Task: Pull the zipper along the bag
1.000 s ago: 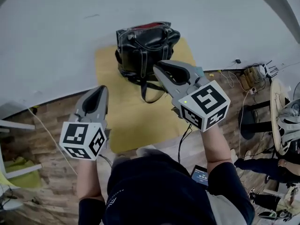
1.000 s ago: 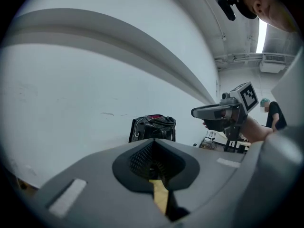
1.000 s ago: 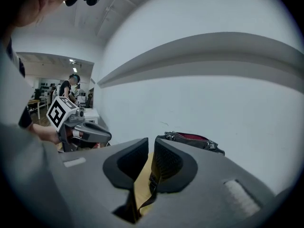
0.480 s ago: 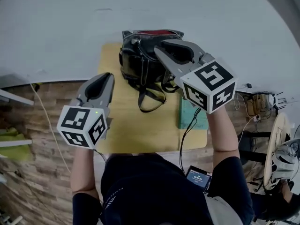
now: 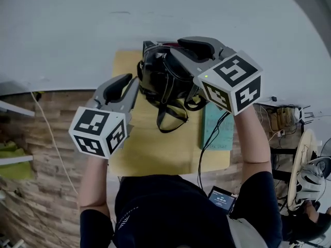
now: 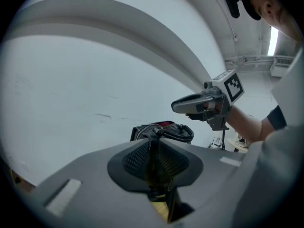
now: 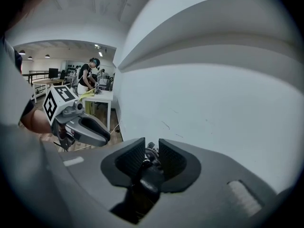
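Observation:
A black leather handbag (image 5: 164, 79) with two handles and a loose strap stands at the far end of a small yellow tabletop (image 5: 150, 146), against a white wall. Its top shows a red lining. My right gripper (image 5: 180, 43) hovers just over the bag's top, its jaws opening; between them in the right gripper view (image 7: 152, 156) I see only the bag (image 7: 142, 189) below, not gripped. My left gripper (image 5: 132, 82) is beside the bag's left side, jaws opening and empty. In the left gripper view (image 6: 153, 152) the bag (image 6: 162, 130) lies straight ahead.
A teal booklet (image 5: 215, 125) lies on the tabletop right of the bag, with a black cable (image 5: 206, 151) running across it. Wooden floor surrounds the table. A phone (image 5: 221, 199) sits at my waist. A person (image 7: 88, 77) stands at tables far off.
Both grippers have moved forward to the bag: the right one from short of it to over its top, the left one up to its left side. Both pairs of jaws have parted slightly.

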`<move>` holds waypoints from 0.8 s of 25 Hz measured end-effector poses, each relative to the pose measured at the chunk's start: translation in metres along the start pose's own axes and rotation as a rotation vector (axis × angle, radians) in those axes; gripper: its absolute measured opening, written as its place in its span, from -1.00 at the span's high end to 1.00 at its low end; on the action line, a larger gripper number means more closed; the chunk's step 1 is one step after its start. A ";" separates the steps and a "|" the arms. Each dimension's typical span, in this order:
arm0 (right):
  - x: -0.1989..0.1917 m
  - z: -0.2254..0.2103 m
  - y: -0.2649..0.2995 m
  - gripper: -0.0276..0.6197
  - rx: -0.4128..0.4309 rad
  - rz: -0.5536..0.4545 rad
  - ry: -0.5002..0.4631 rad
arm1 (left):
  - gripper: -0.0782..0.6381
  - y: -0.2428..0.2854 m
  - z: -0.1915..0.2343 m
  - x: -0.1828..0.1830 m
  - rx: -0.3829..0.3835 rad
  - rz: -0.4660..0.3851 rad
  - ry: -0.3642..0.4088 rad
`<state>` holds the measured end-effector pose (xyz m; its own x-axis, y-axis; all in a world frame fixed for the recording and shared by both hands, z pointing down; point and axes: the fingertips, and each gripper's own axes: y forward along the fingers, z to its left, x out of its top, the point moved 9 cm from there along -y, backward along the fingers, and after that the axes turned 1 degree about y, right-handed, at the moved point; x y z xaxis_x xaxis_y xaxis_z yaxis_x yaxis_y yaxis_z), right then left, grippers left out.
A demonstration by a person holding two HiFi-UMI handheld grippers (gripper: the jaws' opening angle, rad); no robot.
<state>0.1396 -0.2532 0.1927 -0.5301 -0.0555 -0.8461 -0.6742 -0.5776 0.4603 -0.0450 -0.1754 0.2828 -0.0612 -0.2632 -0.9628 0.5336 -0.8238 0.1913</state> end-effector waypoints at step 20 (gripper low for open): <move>0.019 -0.021 0.104 0.53 0.108 0.362 -0.164 | 0.54 0.029 0.070 -0.018 -0.125 -0.011 -0.117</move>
<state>0.0705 -0.3316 0.2183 -0.8121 -0.1034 -0.5743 -0.4748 -0.4551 0.7533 -0.0874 -0.2294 0.3192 -0.1615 -0.3171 -0.9345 0.6327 -0.7600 0.1485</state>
